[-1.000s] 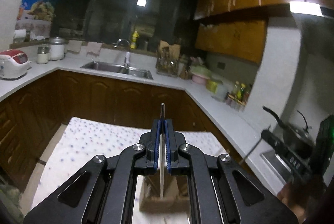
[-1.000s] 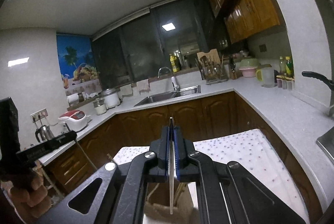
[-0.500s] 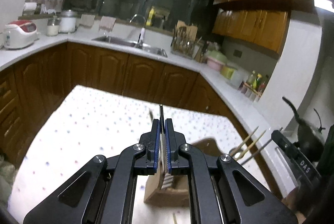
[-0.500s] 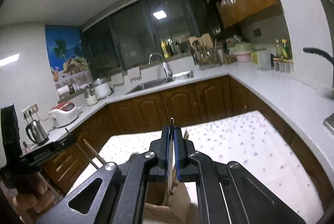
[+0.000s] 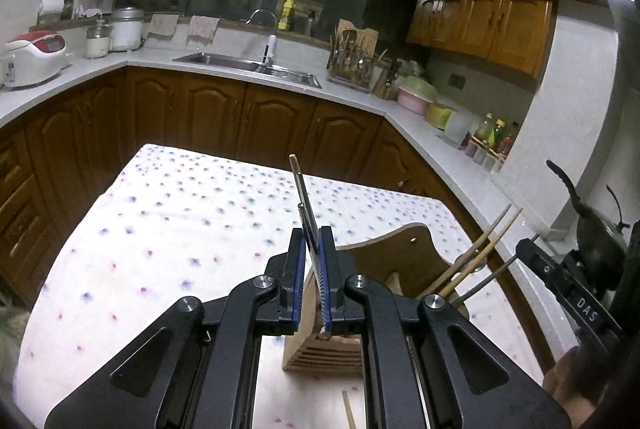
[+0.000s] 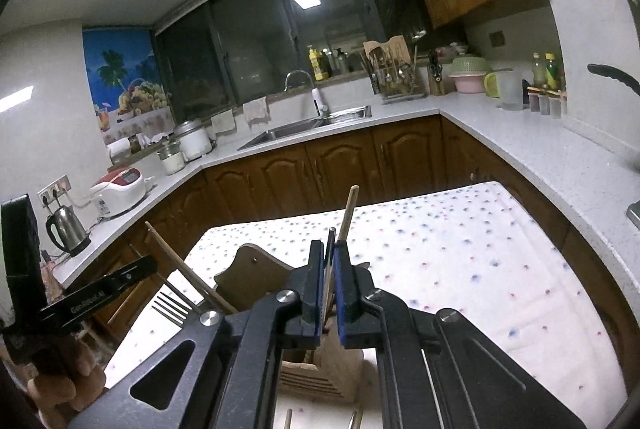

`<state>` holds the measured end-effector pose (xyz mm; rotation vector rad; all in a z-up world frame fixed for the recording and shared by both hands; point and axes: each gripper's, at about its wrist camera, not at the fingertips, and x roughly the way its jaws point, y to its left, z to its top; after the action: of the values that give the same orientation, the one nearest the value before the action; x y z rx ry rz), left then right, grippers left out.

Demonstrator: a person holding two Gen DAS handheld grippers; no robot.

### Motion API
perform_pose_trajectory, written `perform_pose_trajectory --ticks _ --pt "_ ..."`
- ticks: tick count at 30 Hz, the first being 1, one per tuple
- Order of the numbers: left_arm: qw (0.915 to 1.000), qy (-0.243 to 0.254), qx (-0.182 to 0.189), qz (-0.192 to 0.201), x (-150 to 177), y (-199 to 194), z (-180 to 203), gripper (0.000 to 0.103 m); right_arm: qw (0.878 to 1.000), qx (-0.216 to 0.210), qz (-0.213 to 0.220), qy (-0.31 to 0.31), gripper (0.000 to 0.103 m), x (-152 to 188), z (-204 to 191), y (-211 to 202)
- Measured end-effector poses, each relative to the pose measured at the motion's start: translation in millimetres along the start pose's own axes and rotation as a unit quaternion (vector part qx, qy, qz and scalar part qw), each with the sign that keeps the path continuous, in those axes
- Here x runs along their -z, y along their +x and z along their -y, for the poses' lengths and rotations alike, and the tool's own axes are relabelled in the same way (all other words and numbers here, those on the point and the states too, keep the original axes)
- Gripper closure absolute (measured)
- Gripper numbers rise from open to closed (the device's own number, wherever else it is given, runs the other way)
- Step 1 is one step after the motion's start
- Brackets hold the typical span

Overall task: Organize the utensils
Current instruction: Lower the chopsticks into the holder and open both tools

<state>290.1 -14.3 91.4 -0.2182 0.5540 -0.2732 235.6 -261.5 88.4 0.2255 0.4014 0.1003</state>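
So, the left gripper [image 5: 311, 261] has its fingers [image 5: 297, 269] pinching a thin bundle of utensils: a dark metal handle [image 5: 307, 229] and a wooden chopstick [image 5: 295, 165] poking up past the tips, tilted a little to the left. Right below the fingers sits the wooden utensil holder [image 5: 392, 253], and the bundle's lower end reaches down to its slatted part. From the right wrist view you can see a fork's tines [image 6: 170, 307] hanging out under that same gripper, plus a chopstick angled up and left.

The right gripper [image 6: 328, 269] is doing pretty much the same thing, fingers [image 6: 344, 277] pressed together on a dark handle [image 6: 330, 241] and a wooden chopstick [image 6: 348, 213] that sticks up beyond the tips, leaning slightly right. The holder is directly under and just left of those fingers too. In the left wrist view the right gripper's chopsticks fan out up and to the right of the holder.

Further out, the holder stands on a tabletop [image 5: 160, 229] covered with a white dotted cloth. A loose chopstick [image 5: 348, 409] lies on the cloth near the camera. Beyond the far edge there's the brown kitchen cabinets [image 5: 256, 117], the sink [image 5: 248, 63] and a red-and-white rice cooker [image 5: 34, 55] off to the left.
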Motion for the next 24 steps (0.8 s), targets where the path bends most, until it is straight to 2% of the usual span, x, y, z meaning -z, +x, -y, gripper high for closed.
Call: perform_pose_trajectory --ticks 7,8,9,12,14,16,17,18,19,20,24 --pt "0.9999 -0.004 0.011 -0.007 -1.5 -0.7 -0.4 0.095 1.0 0.001 -0.004 0.002 0.096 -1.2 1.5 0.7" --pt "0.9998 -0.006 0.014 -0.008 -1.8 -0.6 -1.3 0.089 1.0 0.001 -0.006 0.003 0.093 -1.6 1.3 0.9" --pt "0.9998 -0.011 0.015 -0.01 -2.7 -1.1 -2.6 0.074 1.0 0.001 -0.006 0.005 0.093 -1.7 2.1 0.3" --pt "0.9996 -0.024 0.017 0.0 -3.1 -12.0 -7.1 0.05 1.0 0.0 -0.004 0.016 0.086 -3.7 6.0 -4.2" --pt "0.9992 -0.031 0.024 0.007 -2.6 -20.3 -9.1 0.041 1.0 -0.004 0.004 0.025 0.054 -5.6 9.1 -10.9" --pt "0.9991 -0.033 0.022 0.016 0.6 -30.8 -10.4 0.03 0.999 -0.003 0.019 0.03 0.041 -7.4 10.9 -21.6" --pt "0.9991 -0.033 0.017 0.018 3.9 -36.1 -11.7 0.024 0.999 -0.006 0.024 0.032 0.03 -7.3 12.2 -27.1" --pt "0.999 -0.036 0.014 0.021 8.2 -41.3 -13.5 0.023 0.999 -0.009 0.027 0.035 0.024 -7.3 13.0 -30.5" --pt "0.999 -0.038 0.012 0.021 12.2 -44.9 -15.3 0.023 0.999 -0.013 0.029 0.04 0.013 -6.0 14.9 -35.6" --pt "0.9989 -0.042 0.01 0.019 16.8 -47.8 -18.1 0.023 0.998 -0.015 0.032 0.043 0.007 -3.6 16.6 -40.6" --pt "0.9984 -0.056 -0.001 -0.002 39.3 -54.1 -28.6 0.022 0.999 -0.007 0.028 0.045 0.006 9.9 21.3 -53.1"
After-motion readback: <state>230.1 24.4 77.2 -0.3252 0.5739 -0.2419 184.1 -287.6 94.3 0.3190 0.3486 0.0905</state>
